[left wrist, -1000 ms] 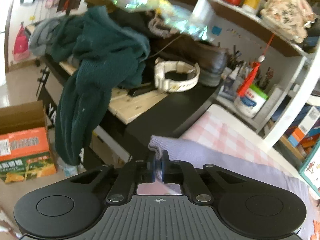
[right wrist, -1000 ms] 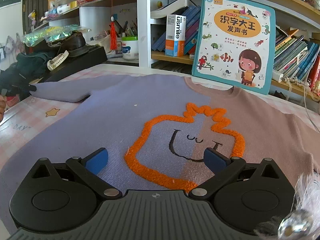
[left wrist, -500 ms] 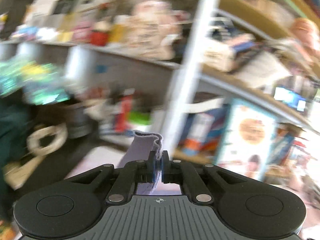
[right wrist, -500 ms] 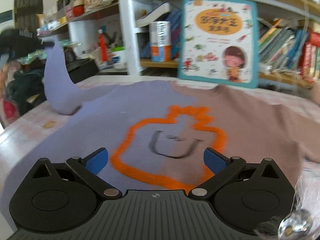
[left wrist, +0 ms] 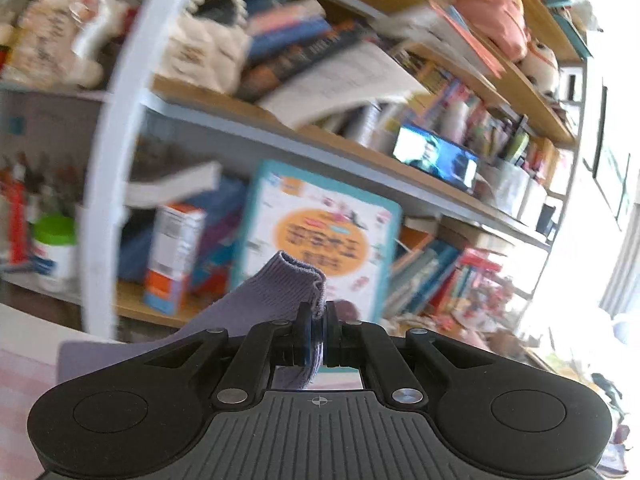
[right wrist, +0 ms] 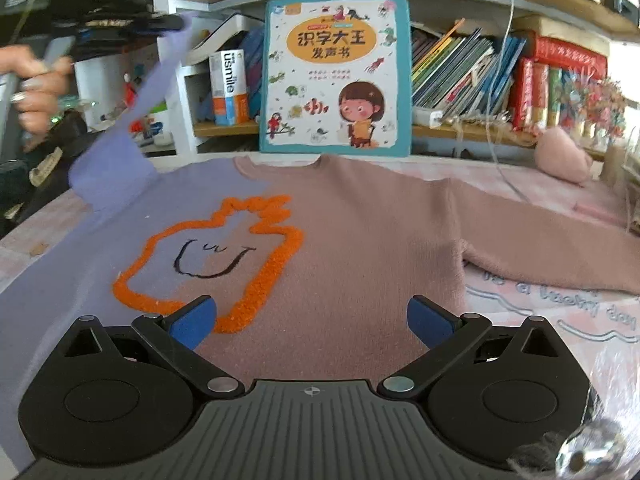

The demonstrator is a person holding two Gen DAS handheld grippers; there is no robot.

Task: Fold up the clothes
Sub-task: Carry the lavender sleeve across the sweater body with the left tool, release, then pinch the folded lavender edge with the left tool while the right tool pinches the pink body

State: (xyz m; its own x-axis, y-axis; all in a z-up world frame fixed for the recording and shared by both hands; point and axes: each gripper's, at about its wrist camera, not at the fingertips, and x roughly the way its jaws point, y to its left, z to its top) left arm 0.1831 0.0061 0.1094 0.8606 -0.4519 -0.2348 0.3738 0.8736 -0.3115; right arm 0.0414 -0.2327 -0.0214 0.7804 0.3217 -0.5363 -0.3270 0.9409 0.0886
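The two-tone knitted sweater (right wrist: 360,240), lilac on one half and dusty pink on the other with a fuzzy orange outline and a drawn face, lies flat on the table (right wrist: 560,312) with its pink checked cloth. Its neckline touches the foot of the teal-bordered children's picture book (right wrist: 334,68) that leans on the wooden bookshelf (right wrist: 440,130), so there is no spare room at the far edge. The pink sleeve stretches out flat toward the right, with bare cloth in front of it. The left gripper (left wrist: 316,316) is pressed together, pinching the ribbed lilac sleeve cuff (left wrist: 288,280); from the right wrist view that sleeve (right wrist: 132,120) rises steeply off the table to the upper left, held by a person's hand (right wrist: 36,88), and the air above the sweater's body is open. The right gripper (right wrist: 312,316) hovers spread over the lower hem, nothing between its blue pads (right wrist: 192,320)

A second ago the cuff was pinched low at the table's left edge; now it is lifted high and swung toward the bookshelf
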